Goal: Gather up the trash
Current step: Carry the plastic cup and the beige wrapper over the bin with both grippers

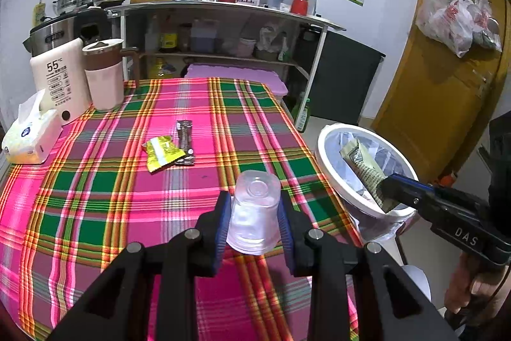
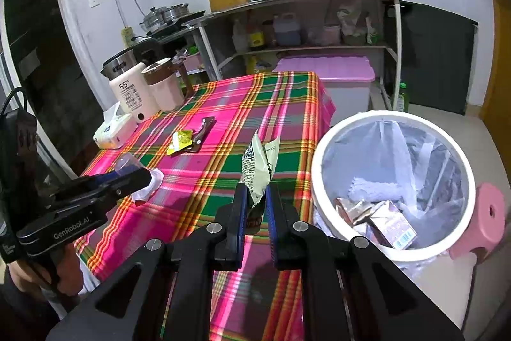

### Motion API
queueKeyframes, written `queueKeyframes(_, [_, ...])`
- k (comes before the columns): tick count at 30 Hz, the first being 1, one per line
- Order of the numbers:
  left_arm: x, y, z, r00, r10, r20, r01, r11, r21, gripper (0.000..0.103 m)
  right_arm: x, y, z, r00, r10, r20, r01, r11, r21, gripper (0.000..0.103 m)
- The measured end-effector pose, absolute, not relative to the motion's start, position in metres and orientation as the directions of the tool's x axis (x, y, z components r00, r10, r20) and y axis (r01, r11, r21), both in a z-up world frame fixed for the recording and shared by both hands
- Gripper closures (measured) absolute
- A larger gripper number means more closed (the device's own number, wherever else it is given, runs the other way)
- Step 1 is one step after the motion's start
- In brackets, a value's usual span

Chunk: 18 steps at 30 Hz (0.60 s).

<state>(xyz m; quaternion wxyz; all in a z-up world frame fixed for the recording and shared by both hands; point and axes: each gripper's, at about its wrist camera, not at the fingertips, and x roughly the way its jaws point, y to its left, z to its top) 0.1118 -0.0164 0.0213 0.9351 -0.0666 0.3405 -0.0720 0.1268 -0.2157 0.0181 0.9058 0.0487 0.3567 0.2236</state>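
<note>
1. In the left wrist view, the left gripper point(image 1: 254, 214) sits at lower centre of the frame, its blue-padded fingers point(image 1: 223, 222) pinching a clear plastic cup point(image 1: 254, 211) by its sides, the cup's base pointing away from the camera, above the checked tablecloth point(image 1: 95, 197).
2. At the right of that frame, the right gripper point(image 1: 388, 186) reaches over the rim of the white bin point(image 1: 322, 146), its fingers clamped on a pale green wrapper point(image 1: 362, 168).
3. In the right wrist view, the same wrapper point(image 2: 259, 171) stands upright at centre frame, nipped between the right gripper's point(image 2: 257, 206) blue pads point(image 2: 241, 206); the bin point(image 2: 392, 117), lined with a clear bag, fills the right side and holds cartons and paper.
4. The left gripper point(image 2: 140, 178) shows at the left edge with the cup point(image 2: 127, 163).
5. Two pieces lie on the cloth at mid-frame, touching: a yellow packet point(image 1: 163, 152) and a dark brown wrapper point(image 1: 186, 143).
6. At the upper left of the cloth stand a tissue pack point(image 1: 30, 136), a white water warmer point(image 1: 59, 79) and a pink jug point(image 1: 104, 74).
</note>
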Motion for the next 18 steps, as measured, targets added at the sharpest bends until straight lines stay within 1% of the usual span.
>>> queueKeyframes(18, [0.137, -0.076, 0.023, 0.722, -0.269, -0.637, 0.217, 0.963, -0.16, 0.072, 0.13, -0.276, 0.014, 0.693, 0.349, -0.631, -0.243, 0.937, 0.251, 0.091])
